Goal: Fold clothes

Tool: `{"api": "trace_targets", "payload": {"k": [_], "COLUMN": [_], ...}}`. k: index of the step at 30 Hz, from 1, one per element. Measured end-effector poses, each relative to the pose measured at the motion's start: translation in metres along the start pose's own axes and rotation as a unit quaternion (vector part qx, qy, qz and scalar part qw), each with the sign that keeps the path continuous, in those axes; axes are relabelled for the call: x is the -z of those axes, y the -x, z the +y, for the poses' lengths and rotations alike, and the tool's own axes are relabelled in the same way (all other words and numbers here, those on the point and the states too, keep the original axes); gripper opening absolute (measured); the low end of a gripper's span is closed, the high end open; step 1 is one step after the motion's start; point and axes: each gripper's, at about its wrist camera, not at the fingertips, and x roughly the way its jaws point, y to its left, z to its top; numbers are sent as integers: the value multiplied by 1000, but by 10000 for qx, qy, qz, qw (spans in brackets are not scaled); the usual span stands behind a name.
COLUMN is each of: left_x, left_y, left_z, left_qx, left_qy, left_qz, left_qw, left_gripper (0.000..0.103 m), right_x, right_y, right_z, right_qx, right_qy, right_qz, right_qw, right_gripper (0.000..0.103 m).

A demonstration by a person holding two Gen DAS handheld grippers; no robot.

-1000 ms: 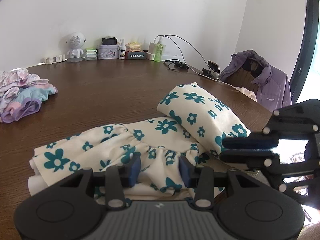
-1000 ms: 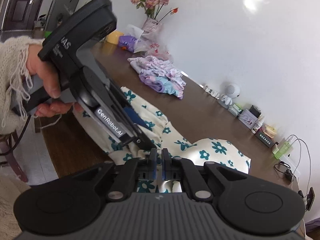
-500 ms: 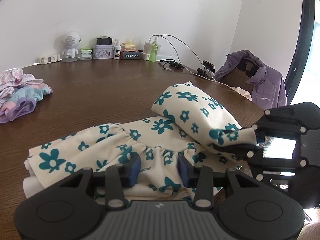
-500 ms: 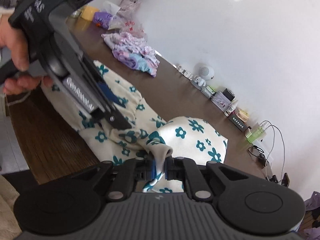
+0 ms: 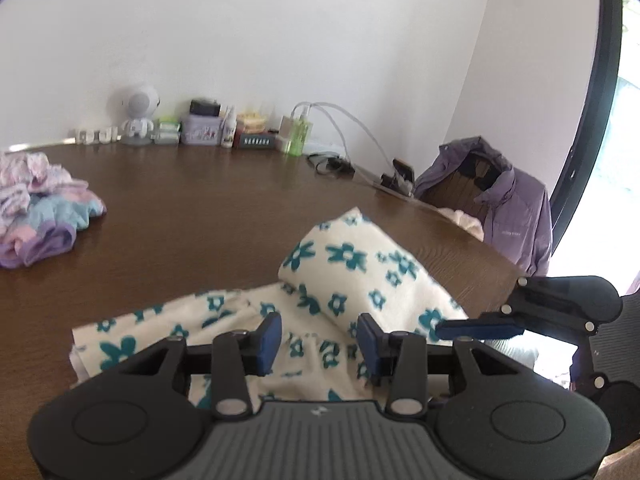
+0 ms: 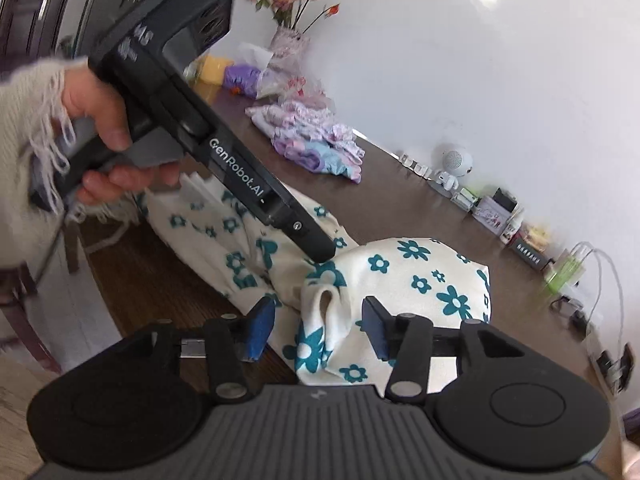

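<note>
Dress (image 5: 352, 280) lies cream with teal flowers on the brown table (image 5: 192, 208), filling the lower middle of the left wrist view. Its right part is doubled over into a thick fold rising toward the centre right; the flatter gathered part spreads to the lower left. The left gripper (image 5: 318, 340) sits at the bottom of the frame, jaws wide and holding nothing, with the gathered cloth showing between the blue pads. At the right edge the right gripper (image 5: 480, 328) points in toward the fold's near corner. A pastel pile (image 5: 40, 216) rests at the left edge, well apart.

In the right wrist view the dress (image 6: 420, 280) sits at the centre, the fold rounded at the right, and a loose corner curls up just above the right gripper (image 6: 318, 328). Its jaws are wide; the corner stands between the pads but they do not pinch it. The left gripper's body (image 6: 224, 152) crosses from the upper left, its tip down on the cloth beside the fold, in the person's hand (image 6: 108, 144).

I judge one fold laid and let go. The next move likely calls for a fresh grip on an edge to fold across again, lifting both layers together so the fold does not open.

Only the right view shows the hand and the curled corner; only the left view shows the flat part's far left end.
</note>
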Motion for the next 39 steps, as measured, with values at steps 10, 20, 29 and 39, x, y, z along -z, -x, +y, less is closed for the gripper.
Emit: {"api": "trace_targets", "payload": {"k": [10, 20, 29, 39], "left_x": [-43, -18, 10, 25], "left_y": [-88, -71, -44, -23], "left_z": [-38, -4, -33, -29], "left_qx": [289, 235, 237, 909], "left_qy": [-397, 545, -269, 346], "left_qz": [559, 487, 846, 1239], "left_qw": [9972, 9970, 9958, 9875], "left_gripper": [31, 38, 29, 18], "right_x": [22, 39, 73, 79], "right_y": [-17, 17, 3, -11], "right_z": [-40, -73, -135, -135], "right_qx": [224, -68, -590, -771], "right_qy": [-1299, -2181, -3872, -4177], "right_qz": [226, -91, 261, 316], "right_qw": [9910, 9759, 9197, 9048], "right_gripper": [47, 57, 66, 65]}}
